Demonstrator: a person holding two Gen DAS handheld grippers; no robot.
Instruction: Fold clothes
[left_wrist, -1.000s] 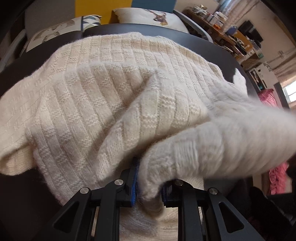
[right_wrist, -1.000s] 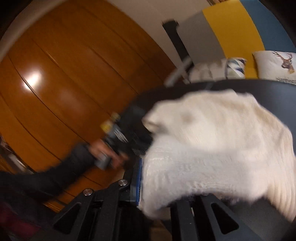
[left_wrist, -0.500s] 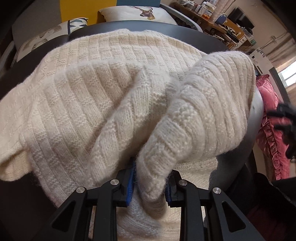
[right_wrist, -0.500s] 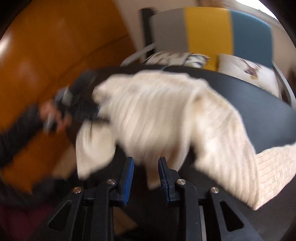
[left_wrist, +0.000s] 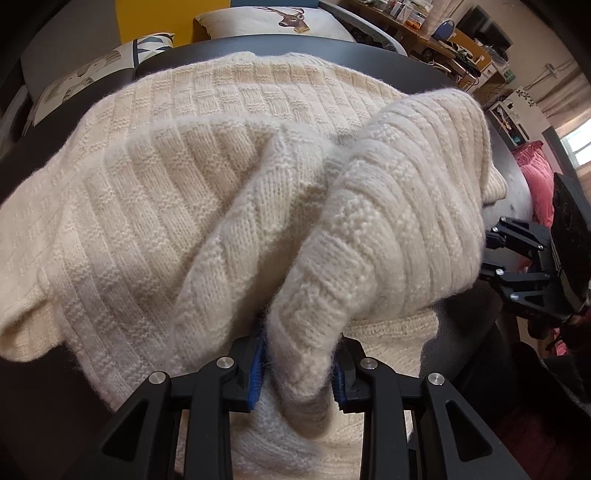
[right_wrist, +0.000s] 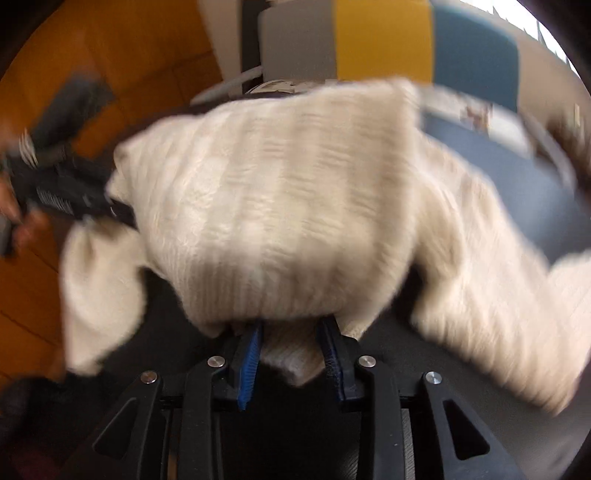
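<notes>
One cream knitted sweater (left_wrist: 229, 206) is spread over the dark round table (left_wrist: 369, 44), a thick fold doubled back so the garment can be halved. That fold is pinched by the left gripper (left_wrist: 297, 369), its jaws narrowly parted and opening. A cloth edge lies between the right gripper (right_wrist: 291, 360)'s opening jaws, seemingly being let go.

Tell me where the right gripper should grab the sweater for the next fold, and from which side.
Probably the free flap of the sweater at the near table edge, approached from above and the near side. That flap lies loose between the right gripper pads as its jaws open, while the left gripper pinches a bunched fold, its jaws opening too.
</notes>
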